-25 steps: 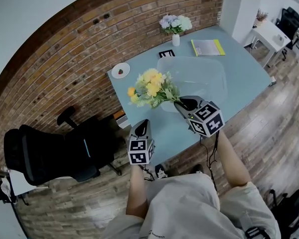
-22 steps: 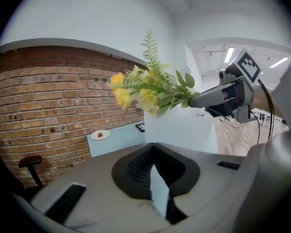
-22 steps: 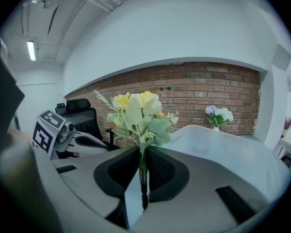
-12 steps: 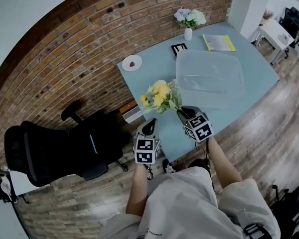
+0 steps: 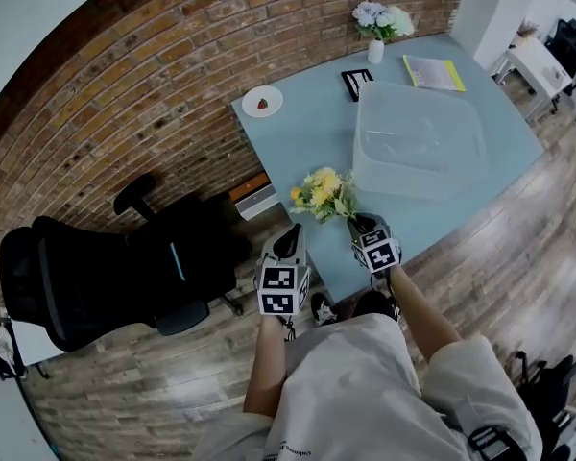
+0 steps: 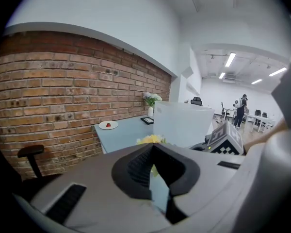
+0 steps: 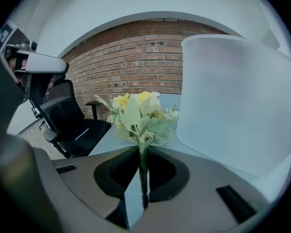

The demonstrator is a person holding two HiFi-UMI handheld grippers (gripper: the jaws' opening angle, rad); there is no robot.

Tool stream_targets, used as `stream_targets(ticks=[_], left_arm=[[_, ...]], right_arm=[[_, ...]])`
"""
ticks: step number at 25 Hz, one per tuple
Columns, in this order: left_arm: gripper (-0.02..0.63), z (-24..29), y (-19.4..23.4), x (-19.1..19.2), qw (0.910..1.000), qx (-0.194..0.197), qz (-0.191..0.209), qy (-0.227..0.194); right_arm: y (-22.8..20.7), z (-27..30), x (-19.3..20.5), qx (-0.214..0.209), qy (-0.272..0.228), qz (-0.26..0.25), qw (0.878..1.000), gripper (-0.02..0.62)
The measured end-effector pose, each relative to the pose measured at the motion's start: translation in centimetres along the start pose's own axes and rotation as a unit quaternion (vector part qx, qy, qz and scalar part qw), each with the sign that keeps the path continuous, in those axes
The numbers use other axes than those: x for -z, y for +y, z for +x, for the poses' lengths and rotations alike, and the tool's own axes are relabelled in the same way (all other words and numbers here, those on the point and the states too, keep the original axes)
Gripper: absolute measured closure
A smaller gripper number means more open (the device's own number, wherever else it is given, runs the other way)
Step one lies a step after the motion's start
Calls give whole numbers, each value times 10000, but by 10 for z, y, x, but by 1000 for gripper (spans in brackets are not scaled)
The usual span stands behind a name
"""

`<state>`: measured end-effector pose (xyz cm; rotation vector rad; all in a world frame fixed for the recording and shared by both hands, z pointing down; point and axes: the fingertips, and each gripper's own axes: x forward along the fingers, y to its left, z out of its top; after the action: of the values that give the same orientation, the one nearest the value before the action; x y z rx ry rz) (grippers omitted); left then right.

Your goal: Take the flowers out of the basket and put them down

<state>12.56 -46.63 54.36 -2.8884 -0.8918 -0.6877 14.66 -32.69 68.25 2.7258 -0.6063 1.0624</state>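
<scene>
As its jaws pinch the stem, the right hand-held gripper steadies yellow fabric flowers. Pale blue worktop lies below (landing spot).

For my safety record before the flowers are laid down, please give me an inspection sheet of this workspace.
Surface: light blue table, mostly bare.
Job's things: yellow flower bunch outside the translucent plastic bin, over the table's near corner.
Clutter: plate with a strawberry, vase of pale flowers, booklet, framed card.
Grippers: right claw shut on the flower stem; left claw closed, empty.
Cables: nothing seen.
Surroundings: brick wall, black office chair, wood floor.
</scene>
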Motion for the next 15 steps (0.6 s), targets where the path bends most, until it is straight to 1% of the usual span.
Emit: stream_targets(ticks=[5,9,11,13,15], left_arm=[[588,-3,3,14,9997,57,-240,23],[588,-4,-2,33,9990,165,-384,166],[587,-5,-2,42,9986,198,-433,233],[588,-5,0,51,9982,193,-488,294],[588,-6,1,59,9977,194,-544,358]], right_arm=[[-2,12,8,96,146,25,9998,517],[-4,17,27,111,416,10,9991,490],[-4,20,36,116,573,8,9983,431],[-2,19,41,84,668,42,9977,350],[-1,10,45,78,684,87,9976,327]])
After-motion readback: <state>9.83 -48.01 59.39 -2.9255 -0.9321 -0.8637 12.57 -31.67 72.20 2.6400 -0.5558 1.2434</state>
